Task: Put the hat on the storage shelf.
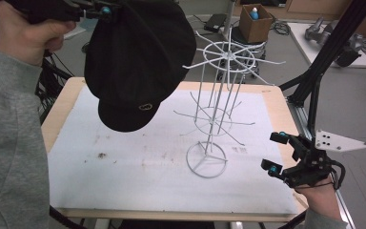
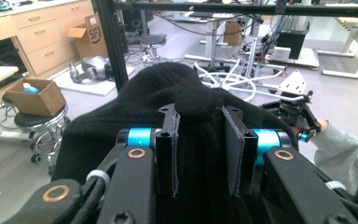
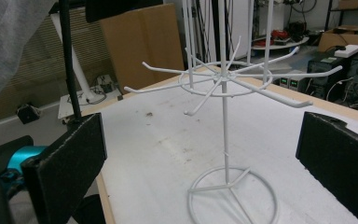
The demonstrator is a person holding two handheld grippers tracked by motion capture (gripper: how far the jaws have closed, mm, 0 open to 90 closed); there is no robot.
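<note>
- Left gripper (image 2: pixel 199 154), nearest in its own view: jaws narrowed to a small gap, pinching a bunched fold of the black cap (image 2: pixel 168 98); fabric bulging up between the pads, so grip looks firm.
- Held high at upper left of the high view, left gripper (image 1: pixel 106 10) clamping the cap's (image 1: pixel 138 57) back edge; crown hanging down, brim lowest, small metal emblem facing the camera.
- Probable reason for the height: lifting the cap above the top tier of the rack so it can drop onto a hook rather than snag on the arms.
- Cap in mid-air, above the white mat (image 1: pixel 124 162), just left of the rack, not touching it as far as visible.
- Right gripper (image 1: pixel 275 152) at the table's right edge, low, near the rack base; jaws spread wide, holding nothing, touching nothing.
- Right gripper view: both pads (image 3: pixel 70 158) far apart, framing the white wire rack (image 3: pixel 223 79); likely parked ready to steady the stand, judging from aim at its pole.
- White wire rack (image 1: pixel 219 95) upright mid-table on its ring base, two tiers of radiating hooks, all bare.
- Mat stained in spots, covering the wooden tabletop (image 1: pixel 279 109).
- Farther off: cardboard box (image 1: pixel 255 23) on a stool with a blue-capped bottle inside; black frame strut (image 1: pixel 333 43) at right.
- Judgement: cap carried toward the upper hooks, hanging not yet done.
</note>
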